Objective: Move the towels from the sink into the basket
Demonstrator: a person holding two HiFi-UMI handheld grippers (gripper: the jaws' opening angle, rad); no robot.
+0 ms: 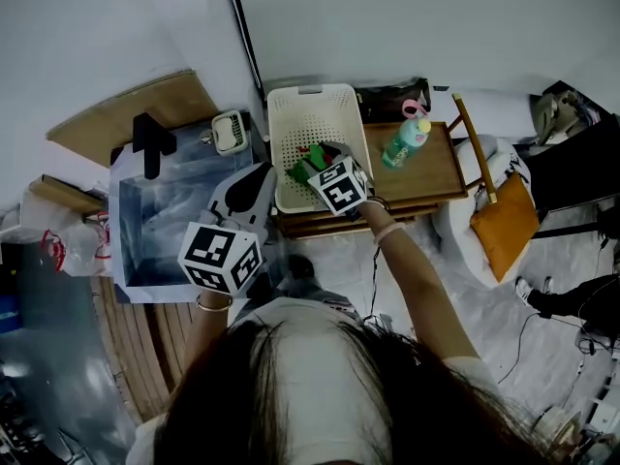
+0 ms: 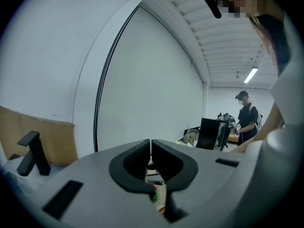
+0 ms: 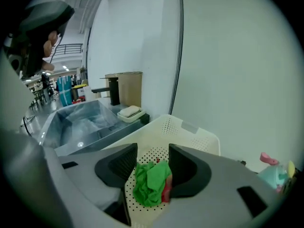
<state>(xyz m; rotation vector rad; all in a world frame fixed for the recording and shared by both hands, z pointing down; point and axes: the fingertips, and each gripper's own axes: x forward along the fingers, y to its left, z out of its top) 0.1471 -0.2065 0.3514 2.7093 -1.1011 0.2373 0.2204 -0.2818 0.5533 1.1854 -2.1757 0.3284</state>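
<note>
A green towel [image 1: 308,170] lies crumpled in the white perforated basket [image 1: 281,124], with a bit of red cloth [image 3: 166,191] beside it. My right gripper [image 1: 325,158] hangs over the basket with its jaws apart. In the right gripper view the green towel [image 3: 151,182] shows in the gap of the right gripper [image 3: 153,151], and the pads do not press on it. My left gripper [image 1: 260,177] is between the sink [image 1: 131,260] and the basket. The left gripper [image 2: 150,146] is shut on nothing.
A black faucet [image 1: 150,143] stands at the sink's back and a soap dish [image 1: 230,131] sits between sink and basket. The basket rests on a wooden table [image 1: 436,172] with a green bottle [image 1: 407,139]. An orange bag [image 1: 504,221] hangs at the right.
</note>
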